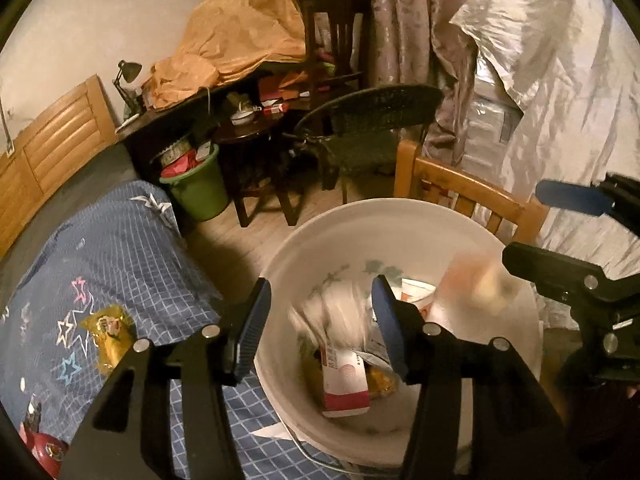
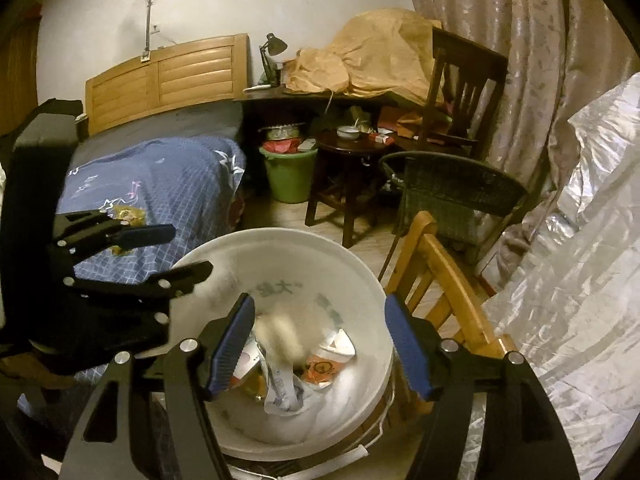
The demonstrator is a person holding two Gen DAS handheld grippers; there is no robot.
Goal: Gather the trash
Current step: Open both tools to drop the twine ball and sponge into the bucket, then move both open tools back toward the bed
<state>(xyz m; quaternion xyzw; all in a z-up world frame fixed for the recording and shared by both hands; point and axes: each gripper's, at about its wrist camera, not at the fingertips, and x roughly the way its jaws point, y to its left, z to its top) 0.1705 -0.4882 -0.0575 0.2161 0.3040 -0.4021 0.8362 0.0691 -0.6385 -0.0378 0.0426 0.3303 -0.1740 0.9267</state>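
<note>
A white bucket (image 1: 360, 208) (image 2: 280, 236) stands beside the bed and holds several pieces of trash, among them a red-and-white carton (image 1: 346, 384) and paper wrappers (image 2: 280, 392). My left gripper (image 1: 320, 292) (image 2: 180, 254) hangs open over the bucket, and a blurred white wad (image 1: 340, 312) shows below its jaws, touching neither pad. My right gripper (image 2: 320, 304) (image 1: 556, 232) is open above the bucket too, with a blurred pale lump (image 2: 280, 334) (image 1: 480, 284) loose beneath it. A yellow wrapper (image 1: 108, 332) (image 2: 128, 214) lies on the blue quilt.
The bed with its blue checked quilt (image 1: 132, 248) is left of the bucket. A wooden chair (image 1: 460, 188) stands right behind the bucket, and a silver cover (image 2: 580, 280) hangs on the right. Farther off are a green bucket (image 1: 200, 188), a dark round table (image 2: 352, 148) and a wicker chair (image 1: 368, 120).
</note>
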